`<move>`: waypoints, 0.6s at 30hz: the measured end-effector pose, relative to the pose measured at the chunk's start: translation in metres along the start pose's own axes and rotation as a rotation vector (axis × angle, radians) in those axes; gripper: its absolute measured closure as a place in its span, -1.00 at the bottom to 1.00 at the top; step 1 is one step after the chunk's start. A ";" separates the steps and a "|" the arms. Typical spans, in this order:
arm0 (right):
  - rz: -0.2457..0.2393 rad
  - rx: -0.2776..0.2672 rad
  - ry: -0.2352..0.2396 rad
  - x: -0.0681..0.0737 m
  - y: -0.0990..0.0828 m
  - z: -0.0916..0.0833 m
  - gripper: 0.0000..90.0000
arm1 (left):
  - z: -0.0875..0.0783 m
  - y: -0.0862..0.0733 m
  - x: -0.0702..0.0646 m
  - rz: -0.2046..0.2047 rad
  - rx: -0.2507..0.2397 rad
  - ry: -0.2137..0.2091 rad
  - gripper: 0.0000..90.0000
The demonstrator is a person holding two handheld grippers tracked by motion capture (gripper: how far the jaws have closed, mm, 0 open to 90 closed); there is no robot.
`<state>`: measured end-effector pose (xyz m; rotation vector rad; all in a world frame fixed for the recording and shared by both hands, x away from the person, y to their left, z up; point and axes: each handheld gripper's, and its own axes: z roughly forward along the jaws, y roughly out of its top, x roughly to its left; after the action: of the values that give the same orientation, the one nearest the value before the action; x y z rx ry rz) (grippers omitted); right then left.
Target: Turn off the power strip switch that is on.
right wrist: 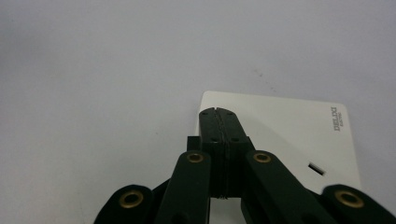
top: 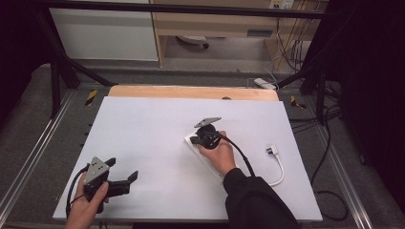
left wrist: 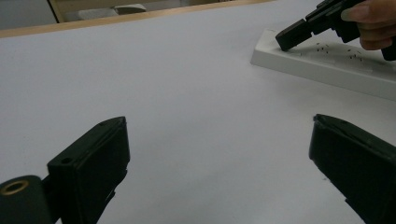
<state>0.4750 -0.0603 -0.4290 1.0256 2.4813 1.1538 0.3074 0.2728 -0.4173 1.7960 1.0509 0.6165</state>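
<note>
Pressing down with your right gripper (top: 197, 140), jaws squeezed together with nothing between them, you have its tip right at the far end of the white power strip (right wrist: 289, 135). The strip lies flat on the white table (top: 157, 138), under and just ahead of that gripper.

It looks like hard plastic: stiff, smooth and probably a bit slippery, and not very heavy, so it may slide if you push sideways. A good place to grab it is across its long thin sides, near the middle.

Its white cord (top: 279, 171) curls off on the side away from your left gripper, ending in a plug (top: 271, 150); it could drag or snag when the strip moves.

Your left gripper (top: 125, 177) waits well apart from the strip, jaws wide apart and holding nothing. Nothing lies between it and the strip.
</note>
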 end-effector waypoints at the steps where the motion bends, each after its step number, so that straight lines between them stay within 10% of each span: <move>1: 0.000 -0.004 0.001 0.000 0.000 0.000 1.00 | 0.000 0.000 0.000 0.000 0.000 0.000 -0.88; 18: -0.010 -0.034 -0.005 0.003 0.001 -0.007 1.00 | 0.000 0.000 0.000 0.002 0.001 0.000 -0.88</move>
<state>0.4703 -0.0623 -0.4231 1.0050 2.4516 1.1845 0.3074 0.2730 -0.4171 1.7978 1.0498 0.6173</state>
